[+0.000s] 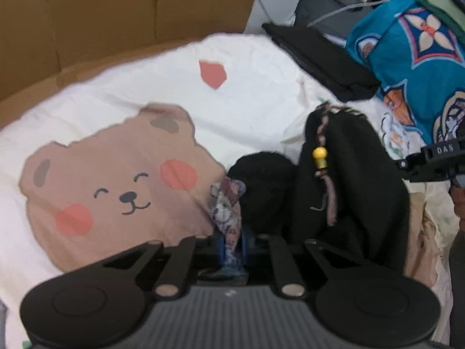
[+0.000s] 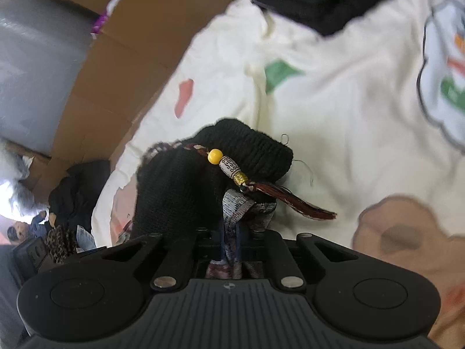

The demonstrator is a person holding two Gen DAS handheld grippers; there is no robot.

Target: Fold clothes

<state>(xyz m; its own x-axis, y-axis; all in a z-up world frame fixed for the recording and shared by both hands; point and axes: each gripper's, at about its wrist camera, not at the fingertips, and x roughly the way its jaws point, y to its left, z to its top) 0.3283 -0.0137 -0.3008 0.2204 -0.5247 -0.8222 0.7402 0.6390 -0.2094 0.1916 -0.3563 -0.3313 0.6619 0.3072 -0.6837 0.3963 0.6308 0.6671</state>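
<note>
A cream sheet (image 1: 255,67) printed with cartoons covers the surface; whether a bed or a worktop lies under it cannot be told. A large brown bear face (image 1: 116,192) with pink cheeks fills the left of the left wrist view, and a small pink patch (image 1: 212,73) sits further back. Flattened brown cardboard (image 1: 96,14) stands along the far edge of the sheet. To the right lie a folded dark garment (image 1: 322,61) and a teal patterned cloth (image 1: 407,58), with a grey cable (image 1: 334,11) trailing above them.

The black knit garment (image 1: 343,180) lies bunched on the sheet just ahead of both tools. A braided cord with a yellow bead (image 2: 215,156), a patterned bead and a dark red tassel (image 2: 296,208) runs across it.

The left tongs (image 1: 231,247) are pressed together on a patterned fabric edge (image 1: 226,203) of the garment. The right tongs (image 2: 232,250) are likewise pinched on a strip of patterned fabric (image 2: 235,206) at the garment's edge.

In the right wrist view, a grey surface (image 2: 37,67) and another dark heap of clothing (image 2: 78,186) sit beyond the cardboard, at the left.
</note>
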